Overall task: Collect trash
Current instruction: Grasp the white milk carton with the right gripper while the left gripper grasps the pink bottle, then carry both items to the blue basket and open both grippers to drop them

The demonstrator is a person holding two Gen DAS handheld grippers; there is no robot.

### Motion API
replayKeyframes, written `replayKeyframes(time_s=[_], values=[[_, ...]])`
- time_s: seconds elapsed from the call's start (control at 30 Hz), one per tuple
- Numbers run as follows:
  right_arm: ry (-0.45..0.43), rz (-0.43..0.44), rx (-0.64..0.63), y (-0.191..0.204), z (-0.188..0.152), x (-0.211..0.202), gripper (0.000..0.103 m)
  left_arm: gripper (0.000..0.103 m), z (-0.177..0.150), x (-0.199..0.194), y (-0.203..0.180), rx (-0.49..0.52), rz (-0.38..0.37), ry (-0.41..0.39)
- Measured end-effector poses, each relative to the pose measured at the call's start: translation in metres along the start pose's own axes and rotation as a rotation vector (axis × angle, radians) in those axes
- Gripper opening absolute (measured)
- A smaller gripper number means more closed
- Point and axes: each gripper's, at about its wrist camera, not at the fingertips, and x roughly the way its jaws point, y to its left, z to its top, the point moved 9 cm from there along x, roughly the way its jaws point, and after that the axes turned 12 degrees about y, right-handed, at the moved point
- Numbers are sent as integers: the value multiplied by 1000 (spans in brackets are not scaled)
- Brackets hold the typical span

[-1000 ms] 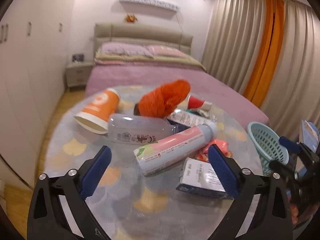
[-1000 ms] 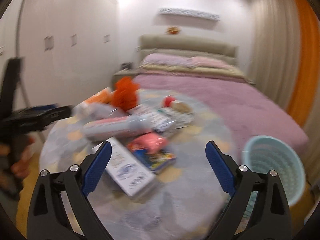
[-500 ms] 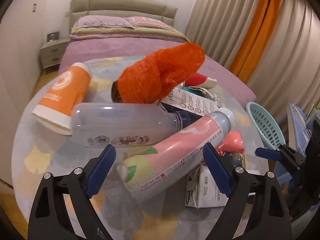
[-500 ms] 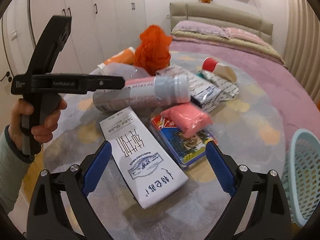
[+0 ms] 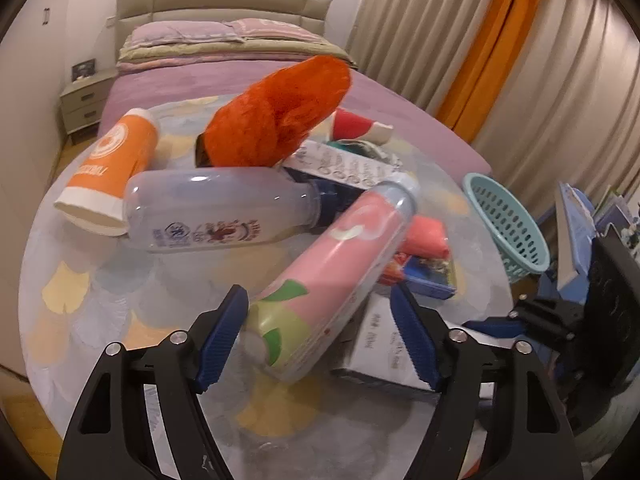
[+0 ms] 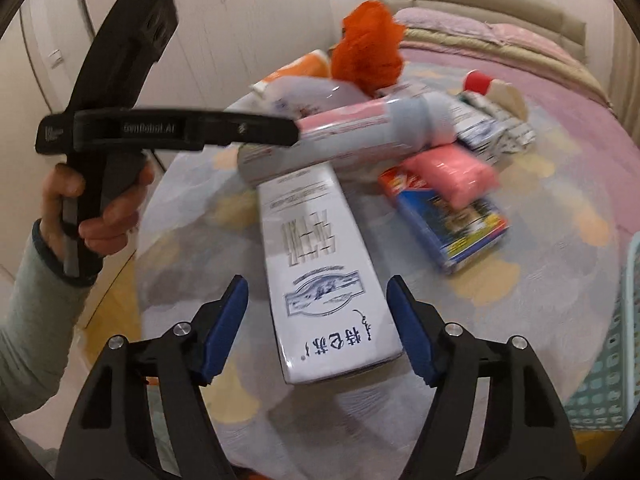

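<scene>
A pile of trash lies on a round table. My left gripper is open, its jaws on either side of the bottom end of a pink and green bottle, not clamped. That bottle also shows in the right wrist view, with the left gripper at its end. My right gripper is open, its jaws on either side of a long white box. A clear bottle, an orange cup and an orange net lie behind.
A teal basket stands off the table's right side and shows in the right wrist view. A pink packet lies on a blue box. A bed is behind, wardrobes to the left.
Both grippers have moved in toward the table. The left jaws now flank the pink bottle's end, the right jaws flank the white box, and both pairs stand closer together.
</scene>
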Motion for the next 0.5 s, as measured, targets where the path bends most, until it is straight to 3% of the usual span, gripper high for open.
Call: replayKeyframes(time_s=[0.1,0.3,0.37,0.5], values=[[5,-44,2,0,5,8,68,76,10,7,-6,33,24,13],[18,-33,12,0,5,22,67,77,24,37,-15,122,44,110],[10,-48,5,0,1,20,60,77,24,45,-17,127,39,142],[-4,-79,8,-5,-12,11,55,77,23,52,-20,121,48,161]])
